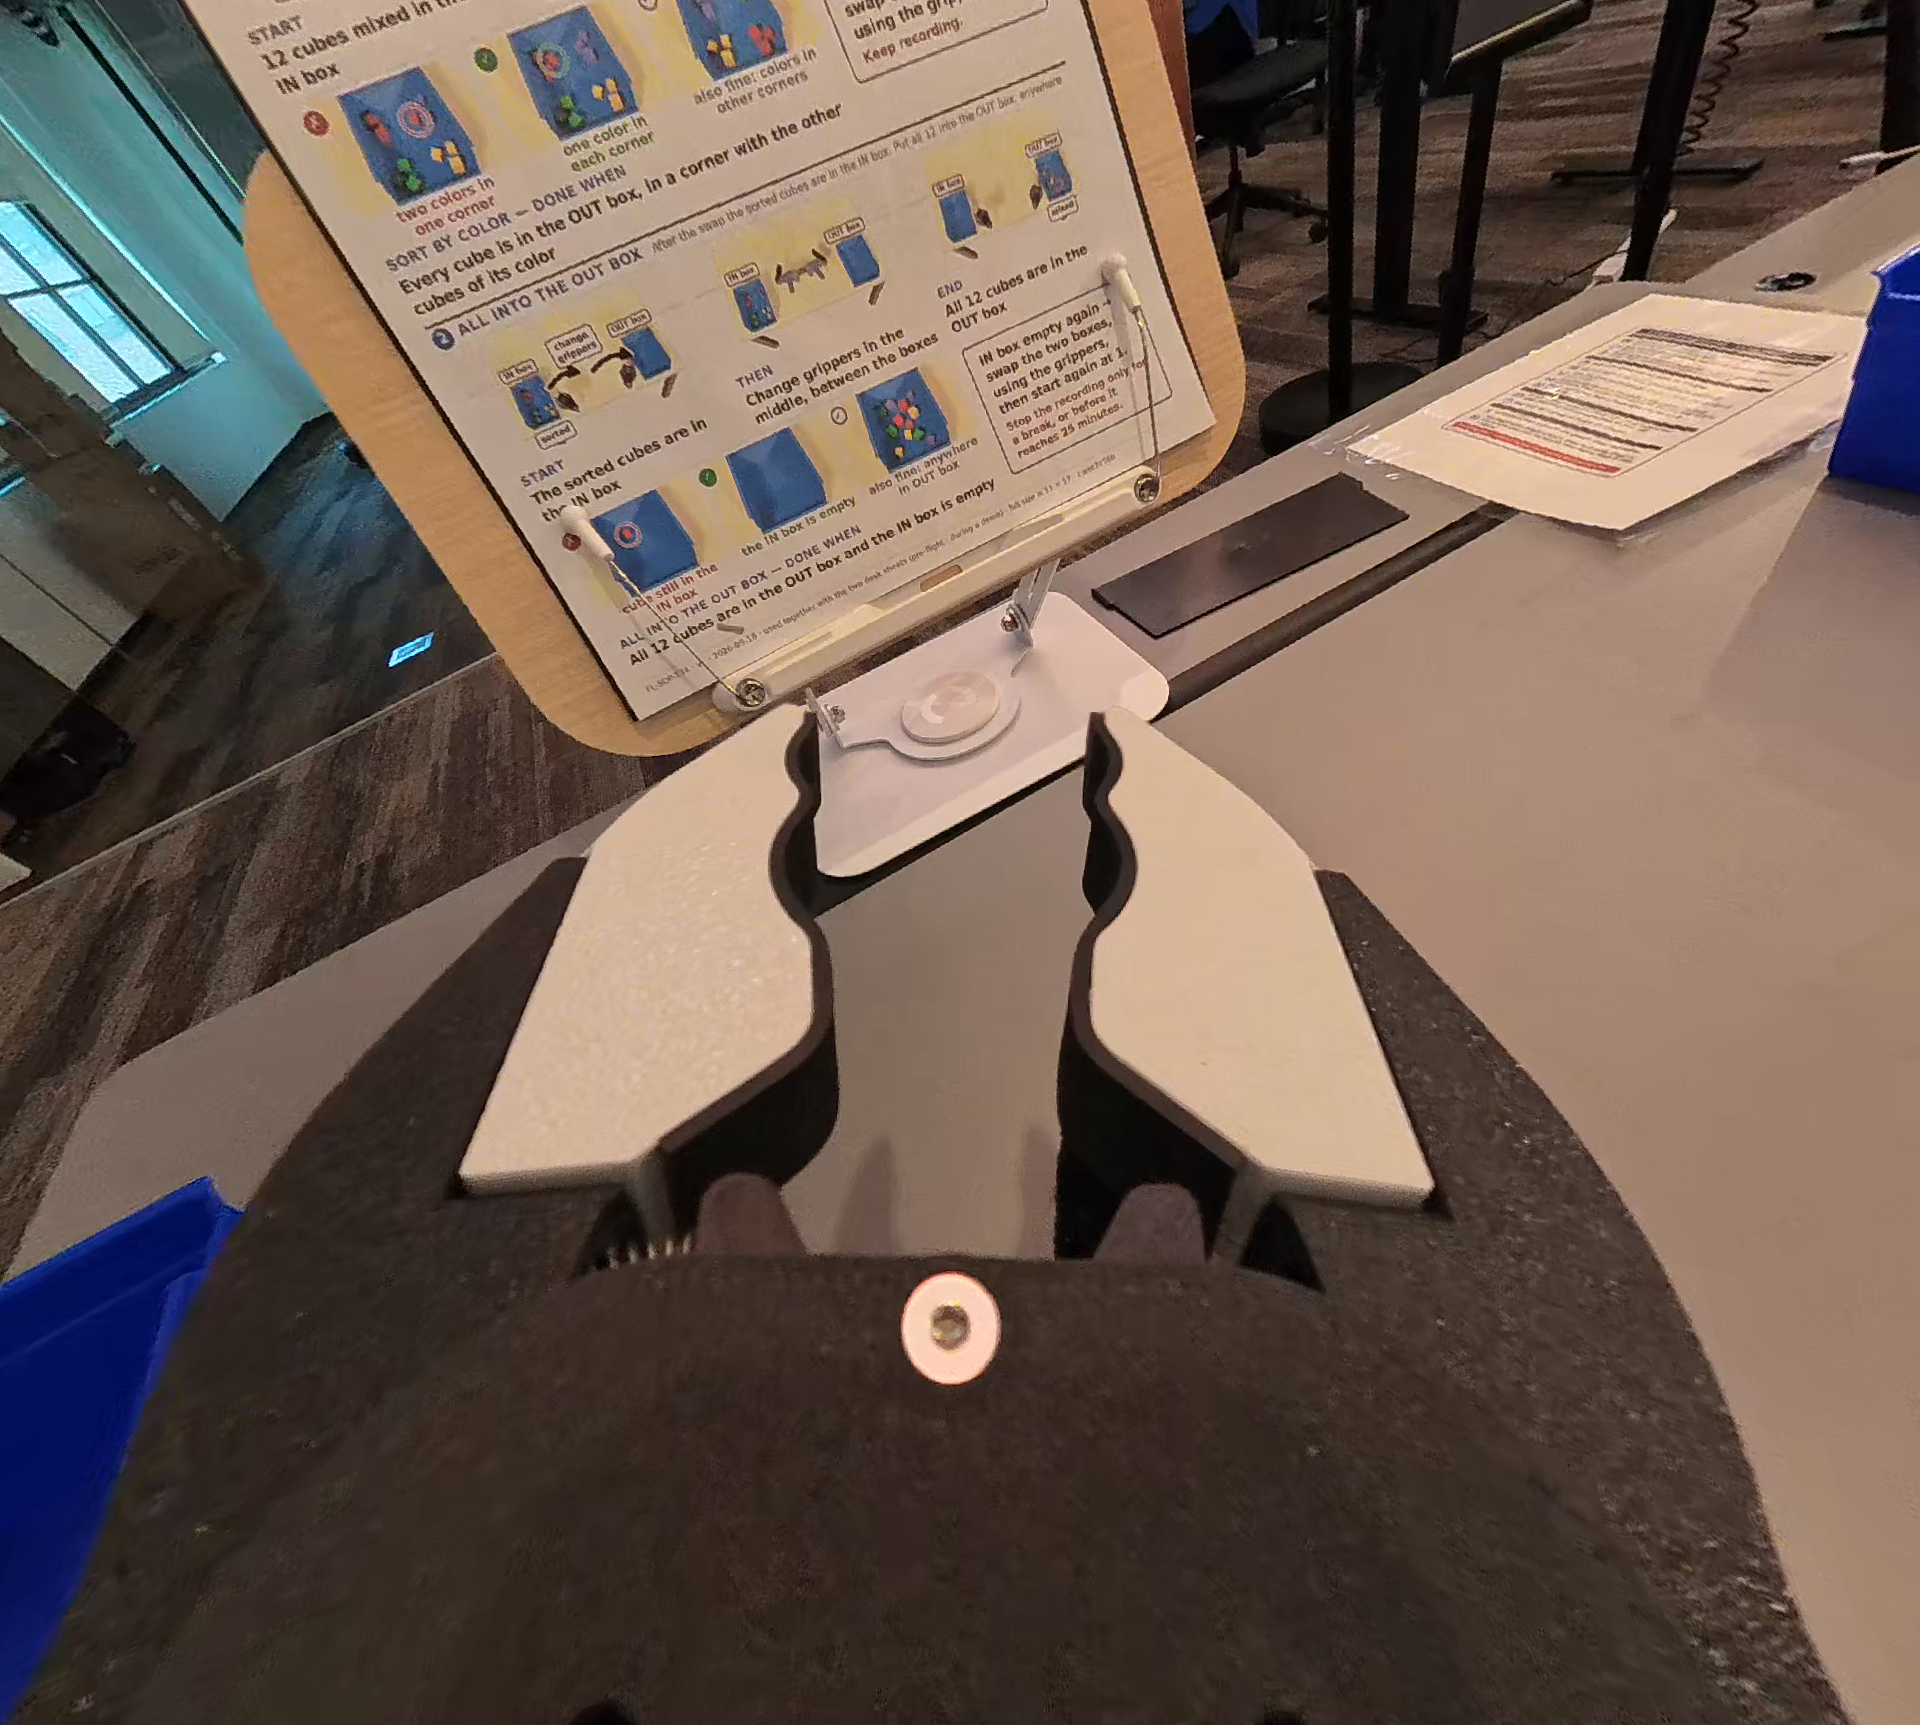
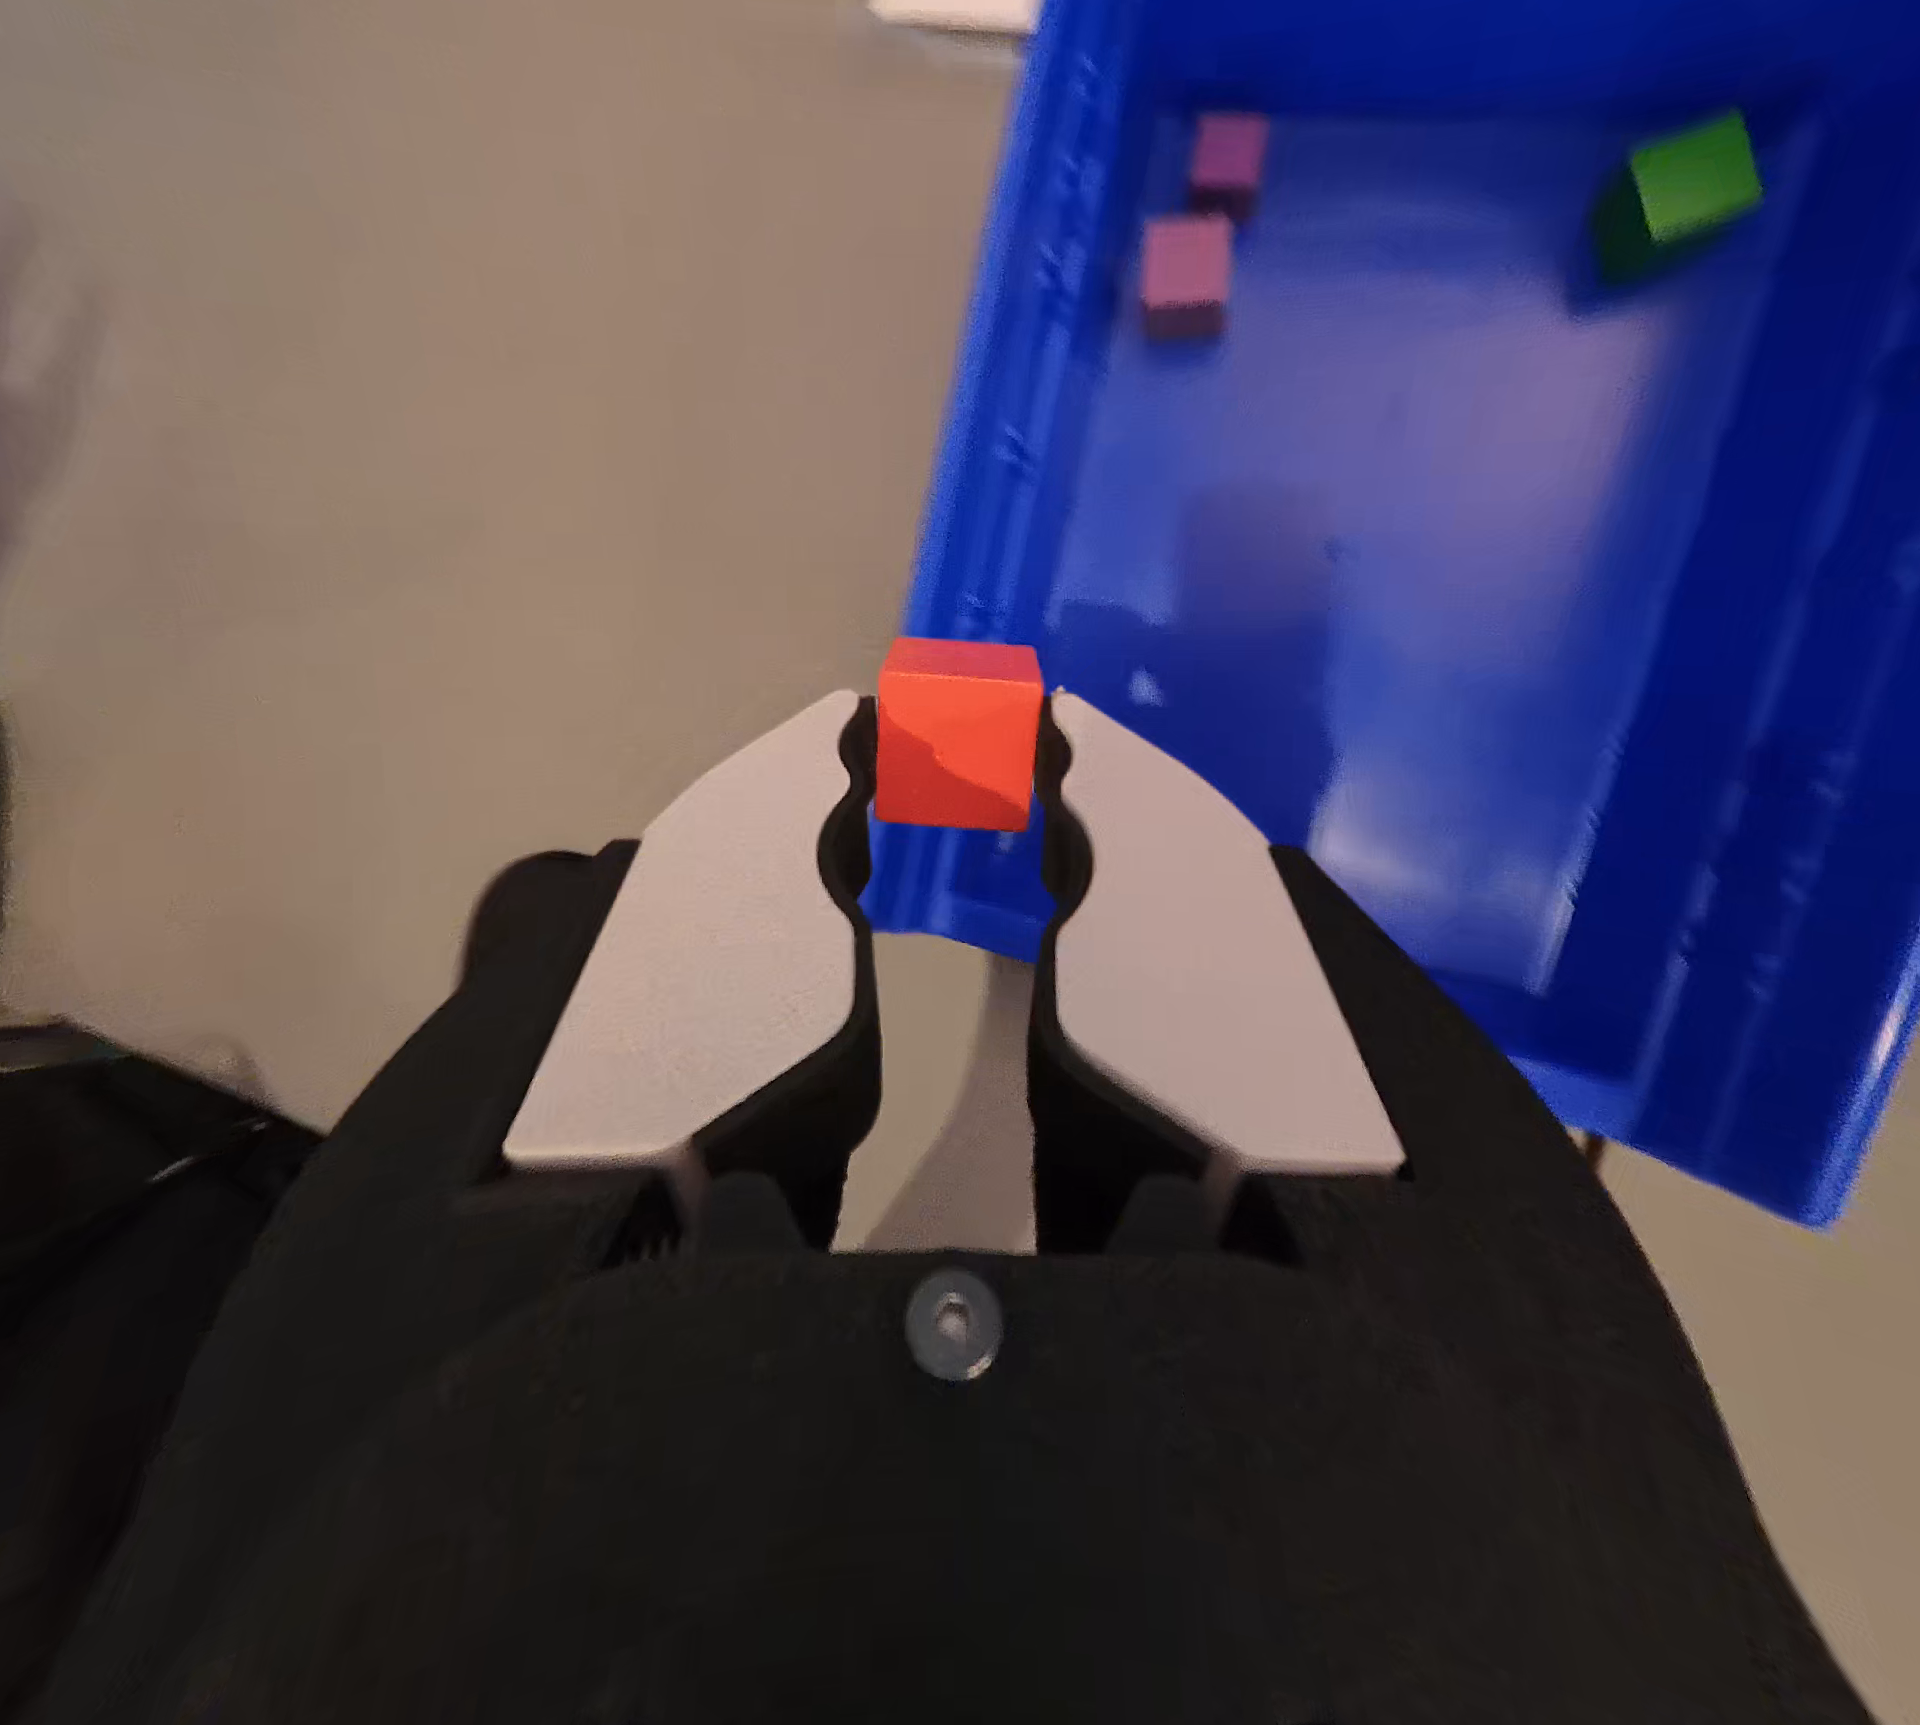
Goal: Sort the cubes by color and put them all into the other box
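Right gripper (image 2: pixel 956 709) carries a red cube (image 2: pixel 956 745) toward the blue box (image 2: pixel 1039 387); left gripper (image 1: pixel 948 745) idles, fingers spread wide, nothing between them.

The red cube is pinched right at the fingertips, over the box's near corner rim; ahead of the fingers, inside the box, two purple cubes (image 2: pixel 1195 241) lie by the left wall and a green cube (image 2: pixel 1688 184) lies well to the right; so shallow a grip could let the cube slip onto the grey table (image 2: pixel 468 325); released near the purples, colours would mix.
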A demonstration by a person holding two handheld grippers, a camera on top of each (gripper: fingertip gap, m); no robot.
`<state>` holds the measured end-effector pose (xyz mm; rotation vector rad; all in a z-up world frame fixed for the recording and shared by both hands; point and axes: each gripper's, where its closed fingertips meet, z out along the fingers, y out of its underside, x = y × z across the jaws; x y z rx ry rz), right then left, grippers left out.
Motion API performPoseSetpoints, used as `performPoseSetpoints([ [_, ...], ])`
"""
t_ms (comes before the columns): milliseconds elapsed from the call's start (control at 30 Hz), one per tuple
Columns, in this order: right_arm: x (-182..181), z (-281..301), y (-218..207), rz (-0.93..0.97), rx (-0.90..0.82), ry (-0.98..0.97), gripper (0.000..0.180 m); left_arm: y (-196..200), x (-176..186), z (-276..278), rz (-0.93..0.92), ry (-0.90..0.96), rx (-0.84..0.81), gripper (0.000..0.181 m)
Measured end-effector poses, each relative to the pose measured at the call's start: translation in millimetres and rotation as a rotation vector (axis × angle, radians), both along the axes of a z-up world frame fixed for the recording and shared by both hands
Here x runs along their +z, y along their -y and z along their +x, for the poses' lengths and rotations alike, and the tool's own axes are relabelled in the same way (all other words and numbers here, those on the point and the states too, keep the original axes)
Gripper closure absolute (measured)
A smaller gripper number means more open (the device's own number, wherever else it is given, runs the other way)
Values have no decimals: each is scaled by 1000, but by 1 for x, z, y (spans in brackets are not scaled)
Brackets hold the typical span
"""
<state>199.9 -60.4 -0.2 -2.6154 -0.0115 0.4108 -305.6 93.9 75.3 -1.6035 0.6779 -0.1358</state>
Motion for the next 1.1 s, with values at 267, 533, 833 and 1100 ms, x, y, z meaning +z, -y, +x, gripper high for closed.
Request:
performPoseSetpoints([
  [267, -89, 19, 21, -259, -24, 123, 151, -11, 15, -12, 27, -30, 62, 131],
  [533, -117, 8, 24, -364, 18, 188, 151, -15, 9, -14, -24, -7, 94, 131],
  [833, -134, 5, 26, -394, 0, 143, 151, -8, 14, -4, -11, -25, 83, 132],
  [1100, -136, 6, 23, -365, -3, 172, 151, -2, 19, 1, -2, -24, 71, 132],
])
